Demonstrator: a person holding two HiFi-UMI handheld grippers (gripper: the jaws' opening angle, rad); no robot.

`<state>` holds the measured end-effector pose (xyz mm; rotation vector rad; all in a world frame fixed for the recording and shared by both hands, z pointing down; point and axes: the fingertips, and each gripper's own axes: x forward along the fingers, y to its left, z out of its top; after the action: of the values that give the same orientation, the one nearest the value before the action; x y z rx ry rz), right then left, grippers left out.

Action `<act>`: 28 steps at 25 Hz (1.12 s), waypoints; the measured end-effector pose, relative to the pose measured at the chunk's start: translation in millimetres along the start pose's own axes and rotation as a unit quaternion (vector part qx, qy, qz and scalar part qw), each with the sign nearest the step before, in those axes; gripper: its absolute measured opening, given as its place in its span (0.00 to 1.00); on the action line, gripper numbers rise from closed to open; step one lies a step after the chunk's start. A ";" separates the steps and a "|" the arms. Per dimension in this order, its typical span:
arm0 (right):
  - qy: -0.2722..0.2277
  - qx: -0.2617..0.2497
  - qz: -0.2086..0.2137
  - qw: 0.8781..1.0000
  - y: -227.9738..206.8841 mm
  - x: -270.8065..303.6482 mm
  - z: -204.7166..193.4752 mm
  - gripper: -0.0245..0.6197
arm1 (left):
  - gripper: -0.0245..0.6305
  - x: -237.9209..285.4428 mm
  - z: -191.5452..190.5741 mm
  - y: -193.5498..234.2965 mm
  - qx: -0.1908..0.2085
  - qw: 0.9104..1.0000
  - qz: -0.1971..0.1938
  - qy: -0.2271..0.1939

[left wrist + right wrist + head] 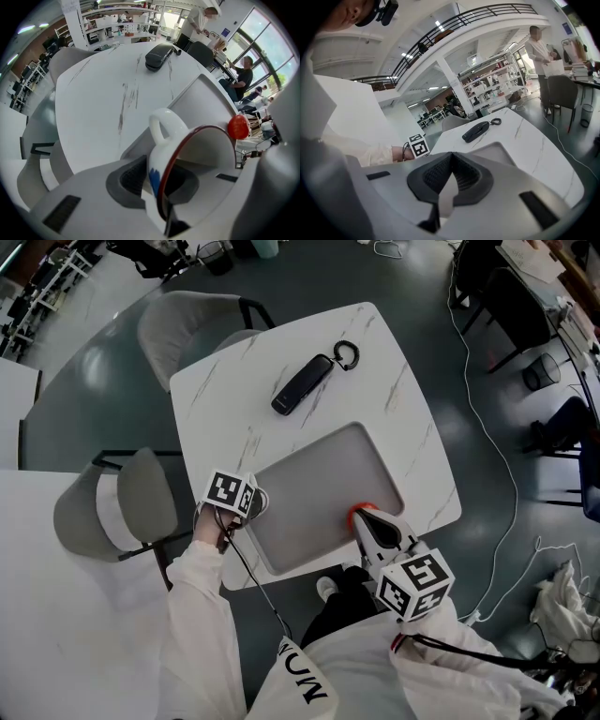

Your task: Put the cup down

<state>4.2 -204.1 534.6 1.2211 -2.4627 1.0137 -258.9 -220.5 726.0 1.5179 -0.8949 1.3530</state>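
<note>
over the white marbled square table (403, 399) and the left edge of the grey rectangular tray (319, 484), the white red-rimmed ceramic cup (201, 150) is held tilted on its side, its wall pinched by the left gripper (159, 183). released thus, it could be rolled off the nearby table edge; the right gripper (450, 176), lower right in the head view, is closed on nothing.

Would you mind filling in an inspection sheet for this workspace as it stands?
Surface: white marble table, grey mat on its near half.
Job's things: white cup, red rim, tilted in the left gripper's jaws.
Clutter: black case with a ring, beyond the mat.
Grippers: left gripper shut on the cup's wall; right gripper shut, empty.
Cables: white cable on the floor, right.
Surroundings: grey chairs left of the table; people in the background.
</note>
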 end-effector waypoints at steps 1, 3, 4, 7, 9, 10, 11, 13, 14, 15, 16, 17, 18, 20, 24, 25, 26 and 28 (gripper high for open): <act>0.001 0.000 0.000 1.000 -0.3 -0.3 -0.4 0.05 | 0.09 -0.4 -0.3 -0.4 0.001 1.000 0.000 0.001; 0.004 0.001 -0.002 1.000 -1.0 -0.4 -1.4 0.05 | 0.09 -1.6 0.8 0.3 0.000 1.000 0.003 -0.004; 0.005 0.002 -0.003 1.000 -1.4 -0.2 -1.7 0.05 | 0.11 -2.3 2.6 1.5 -0.004 1.000 0.006 -0.008; 0.007 0.002 -0.002 1.000 -0.6 -0.7 -1.1 0.05 | 0.16 -5.2 5.2 2.8 -0.008 1.000 0.012 -0.014; 0.007 0.001 -0.002 1.000 0.8 -2.5 -0.5 0.05 | 0.16 -8.8 4.4 1.3 -0.005 1.000 0.016 -0.012; 0.009 0.001 -0.002 1.000 1.3 -3.3 -0.6 0.05 | 0.16 -11.4 4.4 1.3 -0.004 1.000 0.019 -0.013; 0.010 0.001 -0.003 1.000 1.7 -4.1 -1.0 0.05 | 0.17 -14.6 5.1 1.9 -0.005 1.000 0.024 -0.016; 0.012 0.001 -0.003 1.000 3.1 -5.9 -2.2 0.05 | 0.20 -21.4 7.6 2.7 -0.004 0.999 0.033 -0.023; 0.013 0.000 -0.003 1.000 4.0 -6.9 -3.0 0.05 | 0.20 -24.7 9.1 2.1 -0.003 0.999 0.035 -0.028; 0.014 -0.001 -0.002 1.000 5.0 -7.8 -3.8 0.05 | 0.20 -27.7 10.4 1.0 -0.003 0.999 0.035 -0.034; 0.015 -0.002 -0.002 1.000 6.1 -8.7 -4.3 0.05 | 0.20 -30.3 11.6 -0.3 -0.004 0.999 0.035 -0.039; 0.016 -0.003 -0.003 1.000 7.1 -9.7 -4.4 0.05 | 0.20 -32.5 12.6 -1.8 -0.005 0.998 0.034 -0.042; 0.016 -0.005 -0.003 1.000 8.2 -10.9 -3.8 0.05 | 0.20 -34.6 13.5 -3.2 -0.005 0.998 0.034 -0.045; 0.014 -0.007 -0.003 1.000 10.3 -13.3 -1.6 0.05 | 0.20 -38.6 15.1 -5.6 -0.003 0.998 0.034 -0.049; 0.004 -0.009 0.001 1.000 16.2 -17.9 0.9 0.05 | 0.20 -45.1 13.2 -9.3 -0.003 0.998 0.031 -0.057; 0.001 -0.010 0.001 1.000 18.6 -19.9 1.7 0.05 | 0.20 -47.9 12.1 -9.9 -0.004 0.998 0.032 -0.061; -0.001 -0.012 0.003 1.000 21.3 -21.9 2.5 0.05 | 0.20 -51.6 11.3 -10.3 -0.006 0.997 0.033 -0.067; -0.003 -0.015 0.005 1.000 27.3 -25.6 2.3 0.05 | 0.20 -60.2 11.2 -10.2 -0.011 0.996 0.037 -0.085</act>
<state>-0.2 -178.3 507.7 1.2056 -2.4825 0.9739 -254.2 -230.0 664.8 1.6136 -1.0777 1.2757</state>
